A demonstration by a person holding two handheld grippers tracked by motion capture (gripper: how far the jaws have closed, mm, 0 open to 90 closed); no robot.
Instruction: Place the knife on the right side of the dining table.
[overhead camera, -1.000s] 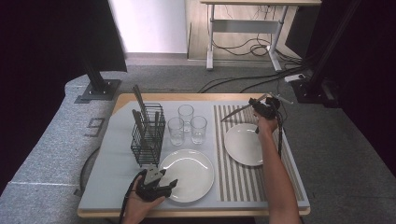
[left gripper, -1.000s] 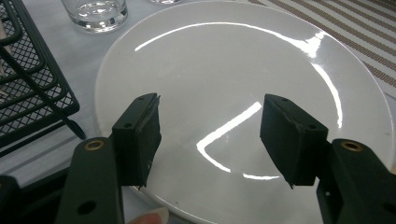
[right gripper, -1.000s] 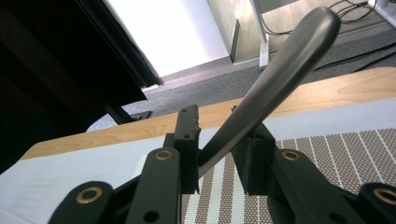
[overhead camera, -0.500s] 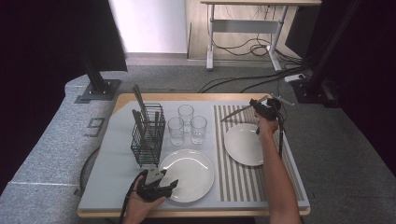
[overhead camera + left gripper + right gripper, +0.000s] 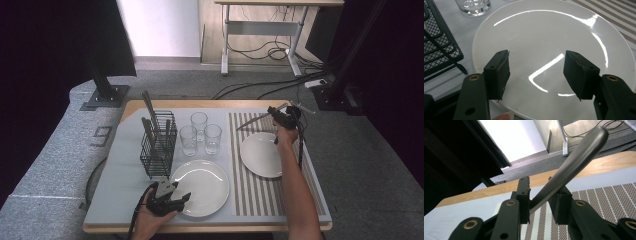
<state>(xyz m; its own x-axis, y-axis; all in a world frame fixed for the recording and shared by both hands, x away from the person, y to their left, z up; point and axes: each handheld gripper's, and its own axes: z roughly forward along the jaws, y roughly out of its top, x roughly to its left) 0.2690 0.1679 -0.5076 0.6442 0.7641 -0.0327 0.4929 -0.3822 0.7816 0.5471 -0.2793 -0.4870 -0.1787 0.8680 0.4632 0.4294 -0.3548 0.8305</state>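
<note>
Two plates sit on the table: a large plate (image 5: 202,186) on the plain mat near the person, and a smaller plate (image 5: 262,154) on the striped placemat (image 5: 250,195). Work in hand looks like laying a place setting. Right gripper (image 5: 281,118) is raised over the far edge of the striped placemat, jaws closed on a dark metal utensil (image 5: 571,170), probably a knife. Right gripper view shows the handle passing between the pads, rounded end sticking up and away; in the high view the thin end (image 5: 252,122) points left over the stripes. Held near one end, likely so the rest can be lowered flat beside the smaller plate. Not yet set down.

Left gripper (image 5: 536,72) hovers low over the near rim of the large plate, jaws apart, nothing between the pads (image 5: 499,72). Reads as parked, or ready to steady the plate.

Wire caddy (image 5: 159,145), black mesh, stands left of the glasses, just beyond the large plate; it holds several dark utensils (image 5: 148,107) upright, handles poking above the rim. Exact count unclear. Three glasses (image 5: 200,132) clustered between caddy and placemat, upright, apparently empty. Both plates are bare.
</note>
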